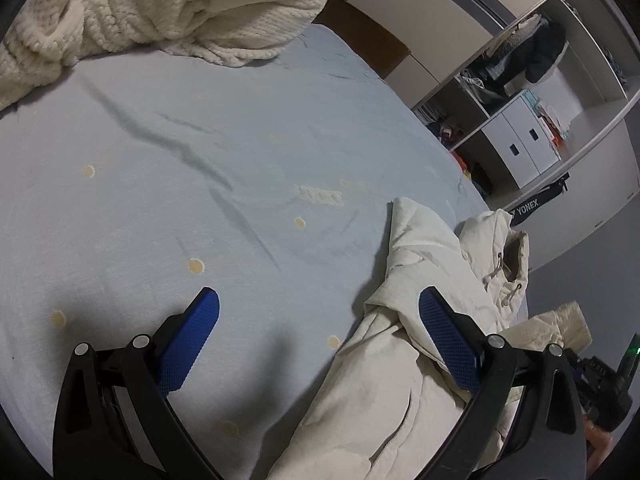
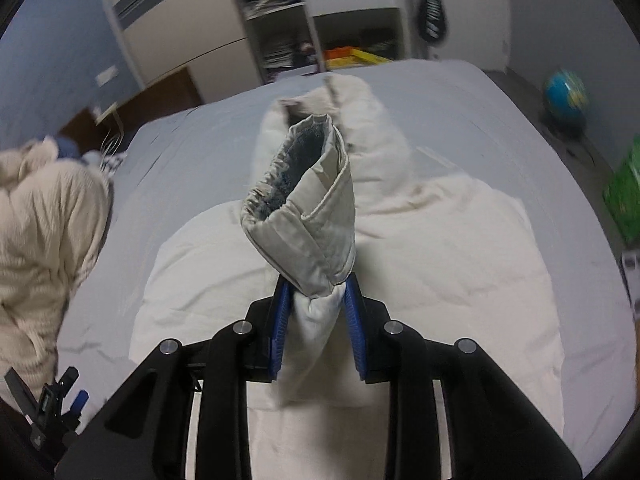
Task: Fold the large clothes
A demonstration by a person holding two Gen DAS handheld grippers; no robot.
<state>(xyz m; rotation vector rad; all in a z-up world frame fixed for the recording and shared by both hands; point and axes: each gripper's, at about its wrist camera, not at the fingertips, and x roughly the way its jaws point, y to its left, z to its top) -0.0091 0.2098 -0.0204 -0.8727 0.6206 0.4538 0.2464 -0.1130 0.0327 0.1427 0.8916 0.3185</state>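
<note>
Right wrist view: your right gripper [image 2: 316, 292] has its blue pads [image 2: 280, 320] pinching the bunched fabric of a sleeve [image 2: 308, 208] belonging to the cream jacket [image 2: 440, 248]. The sleeve cuff stands up ahead of the pads, with its dark lining facing the camera (the elastic edge is gathered on the left side of the opening). The jacket body lies spread on the pale blue bed sheet [image 2: 180, 152], below and beyond the held sleeve. A cream knitted blanket [image 2: 44, 220] is heaped at the left edge of the bed. A shelving unit [image 2: 320, 12] stands beyond the bed, and a globe [image 2: 566, 96] sits on the floor to the right.

Left wrist view: your left gripper [image 1: 318, 308] has its jaws spread wide, with nothing between them. Its left pad [image 1: 192, 336] hangs over bare sheet [image 1: 200, 140]; its right pad [image 1: 444, 332] is over the crumpled jacket [image 1: 420, 272], and contact cannot be confirmed. The jacket hood [image 1: 500, 248] and drawcord lie at the bed edge. The knitted blanket [image 1: 160, 8] lies at the far end.
</note>
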